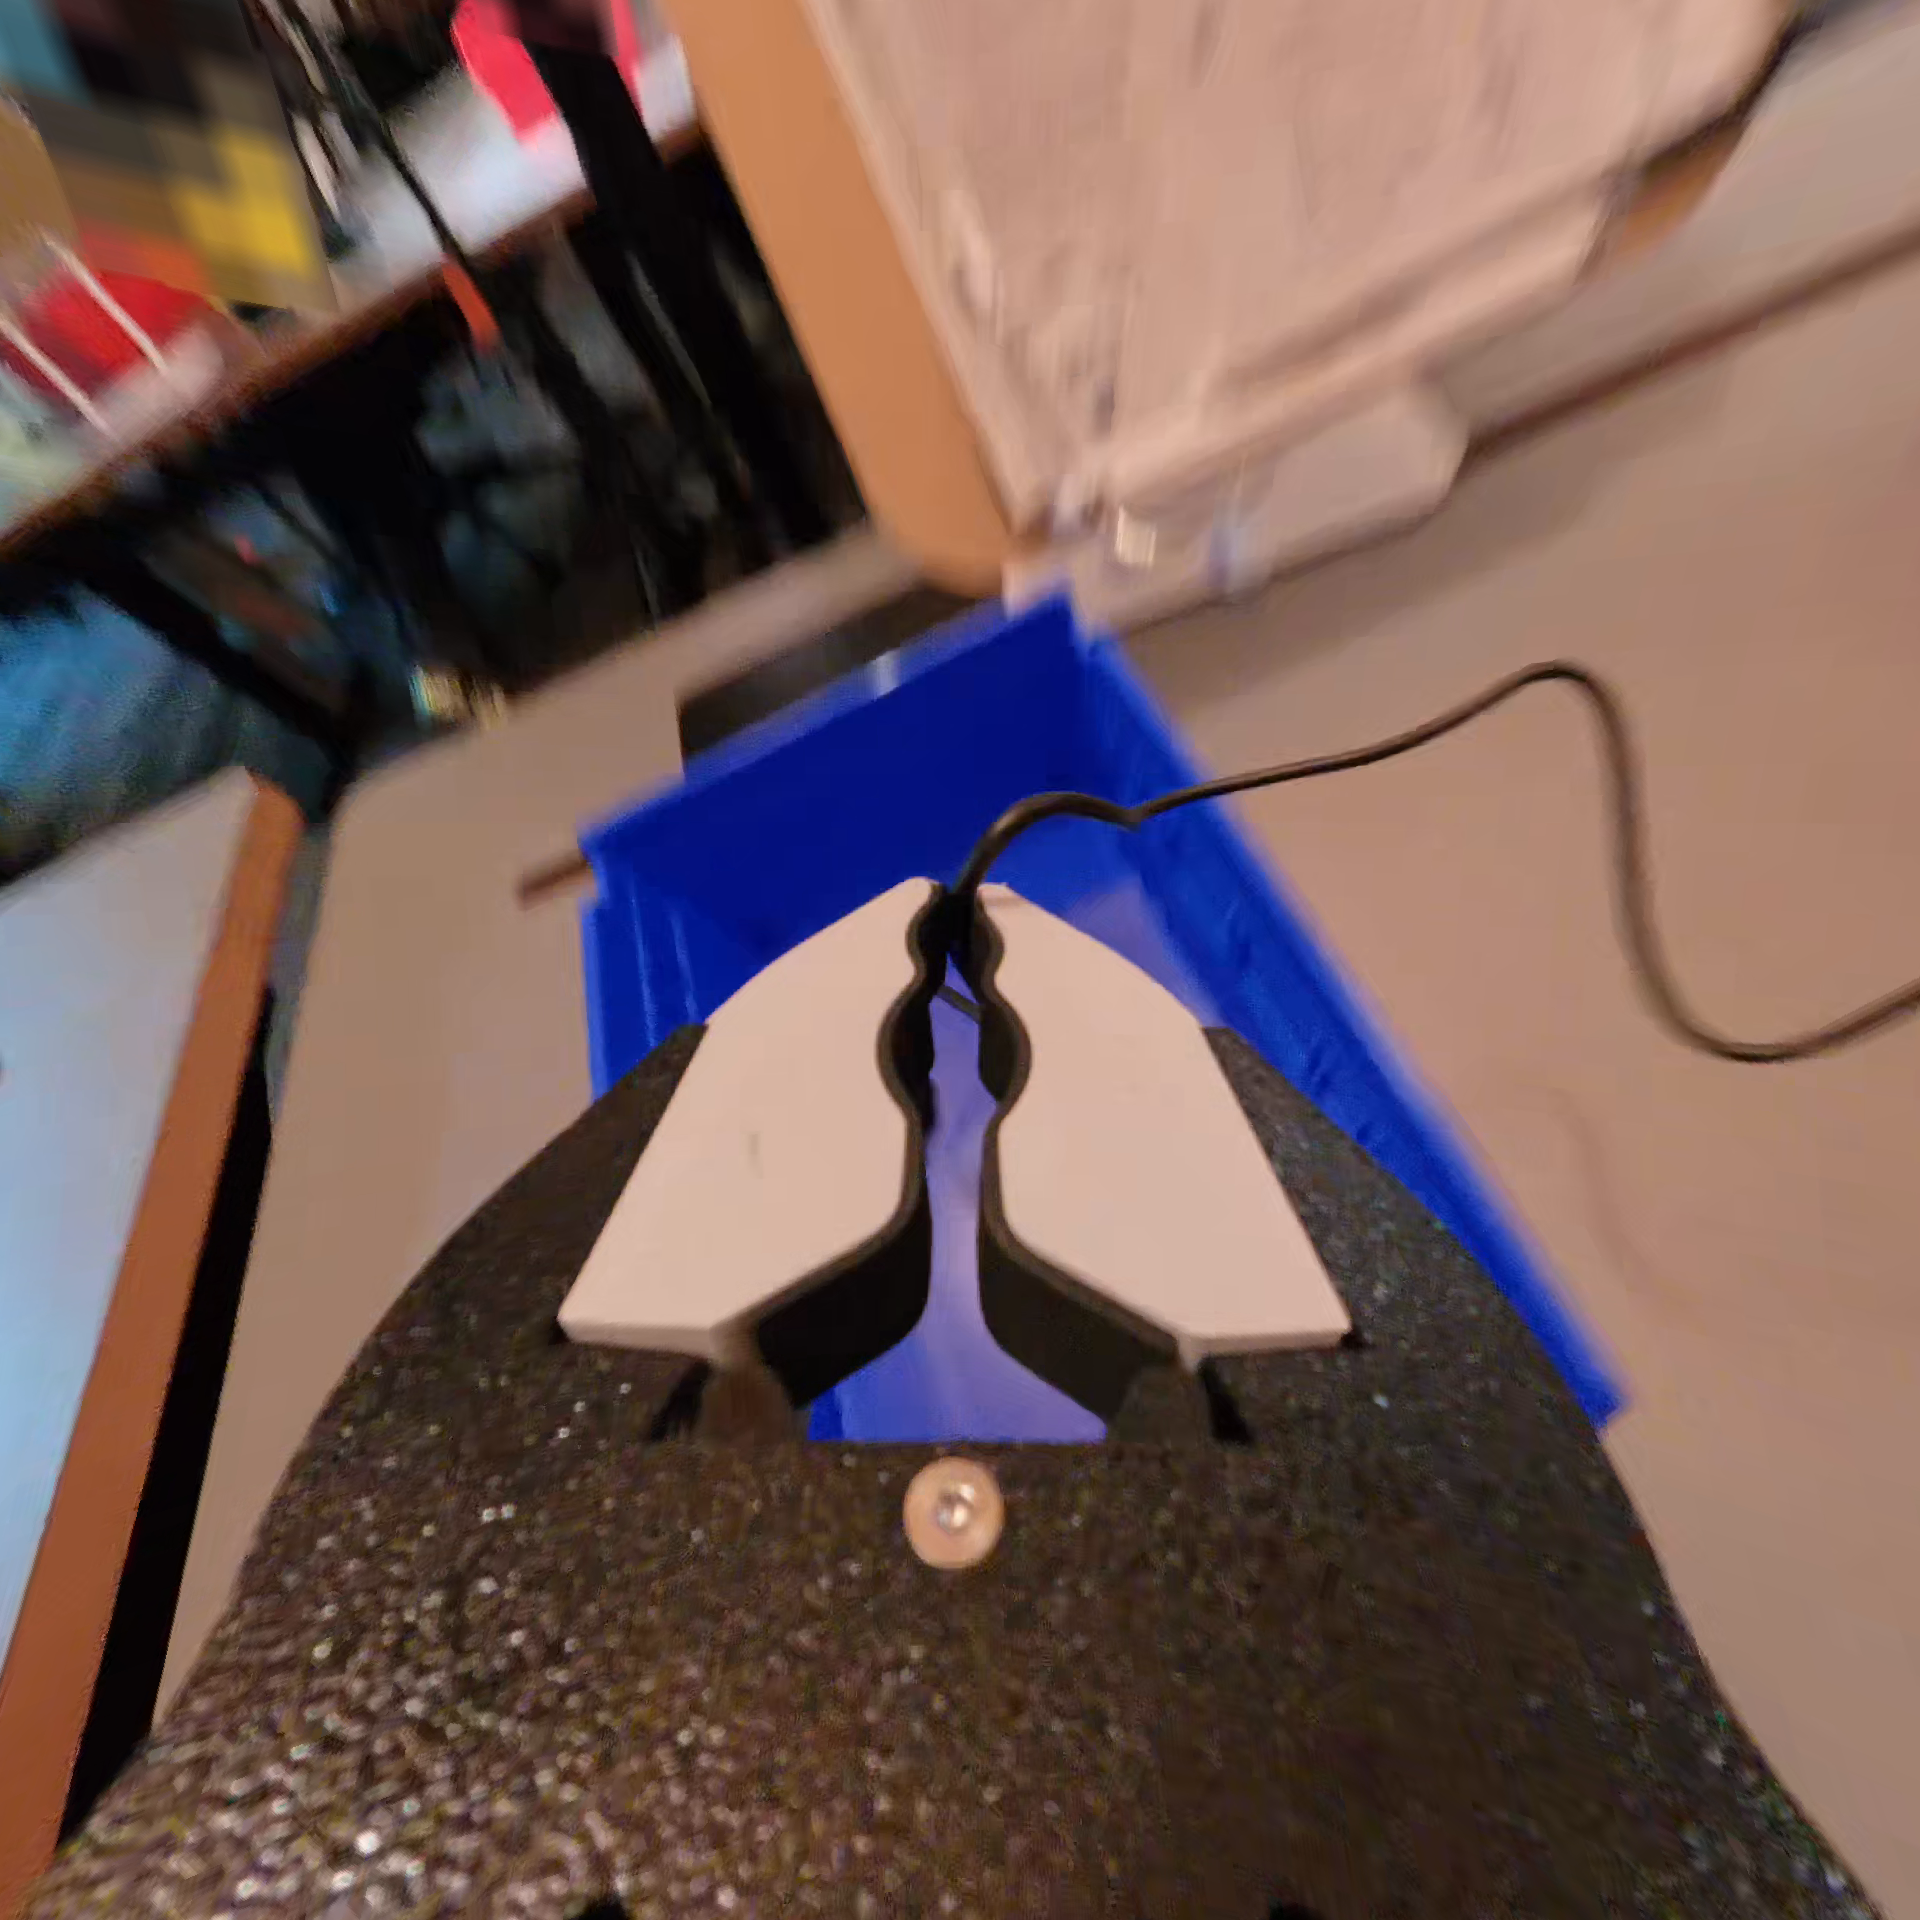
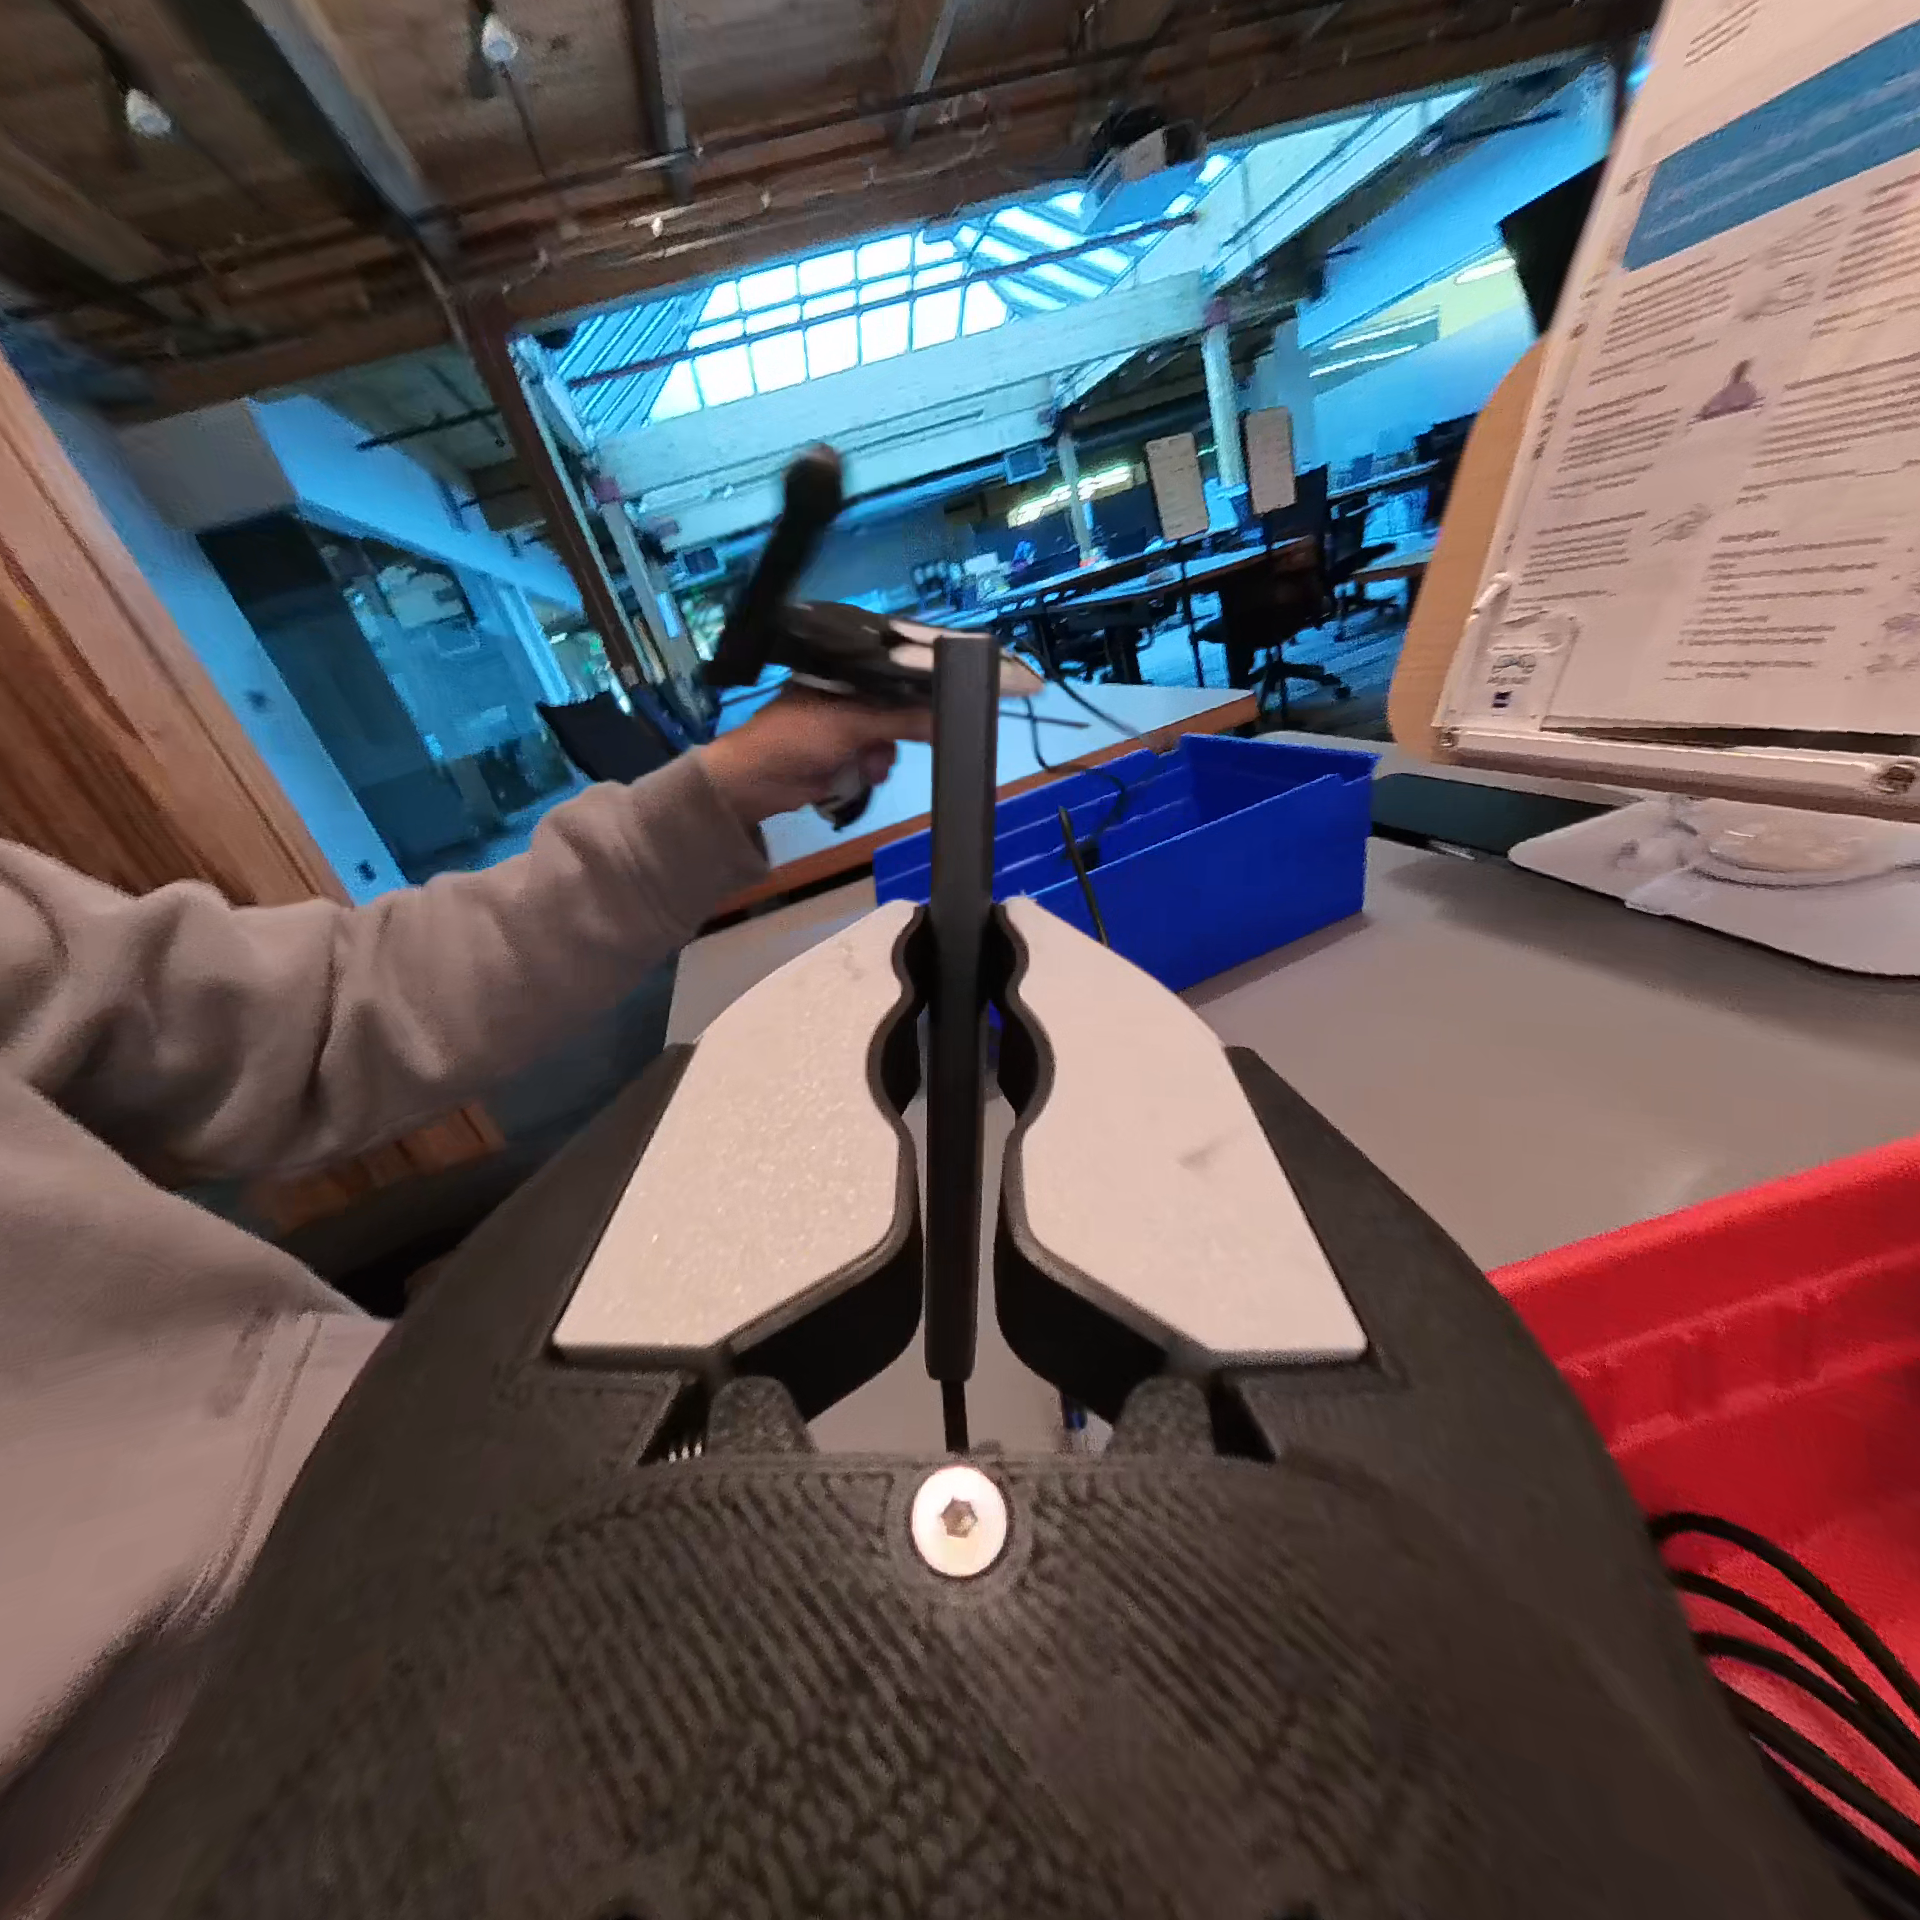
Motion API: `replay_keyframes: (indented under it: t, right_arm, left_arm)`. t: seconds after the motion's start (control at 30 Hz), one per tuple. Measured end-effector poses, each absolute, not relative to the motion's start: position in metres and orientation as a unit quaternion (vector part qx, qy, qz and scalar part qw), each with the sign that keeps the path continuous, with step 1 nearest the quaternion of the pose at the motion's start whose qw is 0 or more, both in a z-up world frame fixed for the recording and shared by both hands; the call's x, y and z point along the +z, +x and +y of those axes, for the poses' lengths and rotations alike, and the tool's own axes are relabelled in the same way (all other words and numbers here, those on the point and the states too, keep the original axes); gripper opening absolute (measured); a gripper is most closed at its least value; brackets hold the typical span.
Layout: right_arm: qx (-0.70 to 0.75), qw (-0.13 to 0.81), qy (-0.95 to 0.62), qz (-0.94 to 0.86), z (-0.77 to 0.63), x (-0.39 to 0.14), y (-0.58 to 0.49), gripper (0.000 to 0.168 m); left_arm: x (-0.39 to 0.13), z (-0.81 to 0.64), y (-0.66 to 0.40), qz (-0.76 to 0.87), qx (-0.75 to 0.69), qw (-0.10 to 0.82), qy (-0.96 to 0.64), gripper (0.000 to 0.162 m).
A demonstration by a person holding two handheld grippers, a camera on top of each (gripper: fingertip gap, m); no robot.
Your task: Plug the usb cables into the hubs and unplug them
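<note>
My left gripper [image 1: 954,914] is shut on a thin black usb cable [image 1: 1621,831] at its tips. The cable loops off to the right over the grey table. The gripper hangs over a blue bin [image 1: 904,769]. My right gripper [image 2: 961,914] is shut on a slim black hub [image 2: 961,790] that stands on edge between the fingers and sticks out past the tips, with its cord running back at the base. The left gripper [image 2: 883,649] also shows far off in the right wrist view, held by a hand above the blue bin [image 2: 1226,873].
A red bin [image 2: 1756,1382] with several black cables [image 2: 1829,1662] sits at the lower right. A stand with printed pages [image 2: 1725,416] on a white base [image 2: 1714,873] stands at the right. A grey sleeve [image 2: 343,997] crosses on the left. Shelves with clutter [image 1: 208,260] lie beyond the table. Some 35 cm of space lies between my two pairs of fingers.
</note>
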State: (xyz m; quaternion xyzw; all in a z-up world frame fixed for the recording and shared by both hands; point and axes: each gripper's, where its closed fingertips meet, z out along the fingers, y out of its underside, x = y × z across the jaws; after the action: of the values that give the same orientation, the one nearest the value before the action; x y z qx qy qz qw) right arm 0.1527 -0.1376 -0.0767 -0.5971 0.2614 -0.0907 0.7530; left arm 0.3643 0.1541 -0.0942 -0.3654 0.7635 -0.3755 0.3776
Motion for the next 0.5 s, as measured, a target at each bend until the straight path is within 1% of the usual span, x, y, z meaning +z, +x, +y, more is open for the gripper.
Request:
replay_keyframes:
  t: [0.07, 0.13, 0.17, 0.23, 0.3, 0.4, 0.43, 0.47, 0.5]
  right_arm:
    - [-0.094, 0.761, -0.576, 0.283, -0.146, -0.076, 0.159, 0.01]
    - [-0.085, 0.772, -0.555, 0.298, -0.151, -0.075, 0.163, 0.01]
    - [-0.077, 0.778, -0.545, 0.304, -0.152, -0.075, 0.165, 0.01]
    - [-0.06, 0.786, -0.529, 0.315, -0.153, -0.076, 0.167, 0.01]
    - [-0.048, 0.792, -0.513, 0.328, -0.154, -0.076, 0.17, 0.01]
    - [-0.017, 0.806, -0.478, 0.347, -0.153, -0.074, 0.174, 0.01]
    - [-0.006, 0.812, -0.466, 0.352, -0.152, -0.073, 0.175, 0.01]
    - [0.006, 0.816, -0.455, 0.356, -0.151, -0.073, 0.177, 0.01]
    - [0.016, 0.819, -0.447, 0.359, -0.149, -0.074, 0.178, 0.01]
  left_arm:
    - [-0.034, 0.122, 0.345, 0.731, -0.462, 0.391, -0.315, 0.002]
    - [0.015, 0.083, 0.318, 0.708, -0.536, 0.379, -0.258, 0.002]
    - [0.032, 0.062, 0.302, 0.706, -0.567, 0.359, -0.228, 0.002]
    - [0.041, 0.026, 0.281, 0.727, -0.584, 0.303, -0.198, 0.002]
    - [0.025, 0.001, 0.276, 0.759, -0.565, 0.271, -0.178, 0.002]
    - [-0.047, -0.018, 0.282, 0.843, -0.463, 0.203, -0.181, 0.003]
    - [-0.077, -0.019, 0.282, 0.873, -0.419, 0.173, -0.182, 0.013]
    - [-0.102, -0.018, 0.28, 0.895, -0.38, 0.144, -0.185, 0.033]
    - [-0.122, -0.015, 0.278, 0.908, -0.354, 0.124, -0.189, 0.046]
